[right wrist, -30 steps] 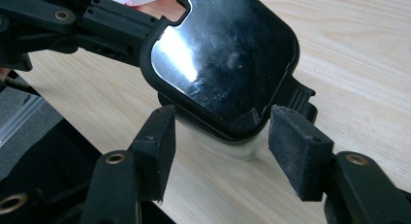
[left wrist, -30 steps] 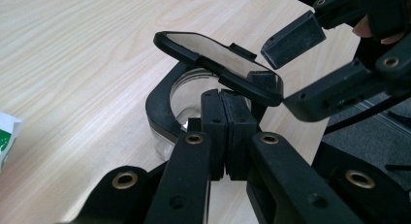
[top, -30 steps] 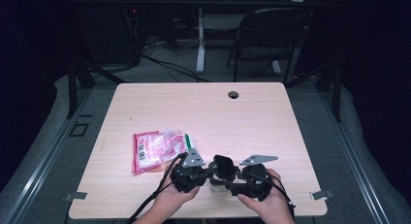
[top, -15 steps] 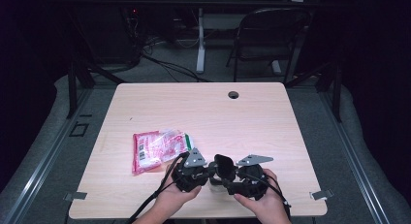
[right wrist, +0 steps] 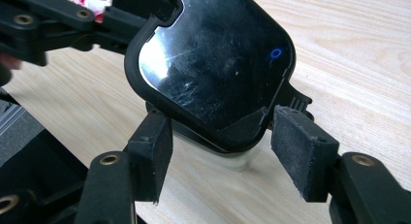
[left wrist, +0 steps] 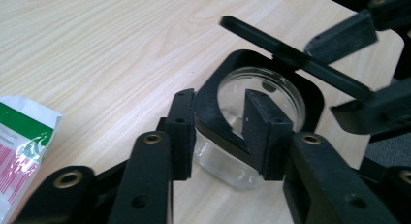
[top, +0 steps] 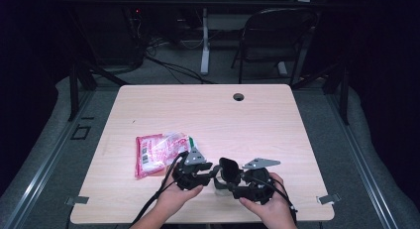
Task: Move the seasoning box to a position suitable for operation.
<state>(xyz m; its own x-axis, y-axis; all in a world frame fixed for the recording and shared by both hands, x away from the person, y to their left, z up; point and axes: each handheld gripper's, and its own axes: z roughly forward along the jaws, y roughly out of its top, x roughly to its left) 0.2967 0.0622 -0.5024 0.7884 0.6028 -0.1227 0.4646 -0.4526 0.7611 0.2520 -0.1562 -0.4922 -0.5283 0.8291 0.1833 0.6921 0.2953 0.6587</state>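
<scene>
Because the jaws of the left gripper have just been opening, its hold on the container is judged released, and lid work now depends on the right gripper. Table: pale wood, carrying all items along its near edge. Snack packet: red and white, lying flat towards the near left corner, just beside the left gripper and untouched. Container: a clear pot with a black square rim, standing upright at the middle of the near edge, between the two grippers. Lid: black, glossy, raised and tilted above the pot at the side facing the right gripper. Left gripper jaws: apart, one pad outside the near rim and one over the opening, with the rim wall between them and no visible pressure. Right gripper jaws: one on each side of the lid's lower edge; whether the pads press on it cannot be determined. Compared with the high view one second earlier, packet, pot and both hands occupy the same positions; the left jaw spacing is the difference.
</scene>
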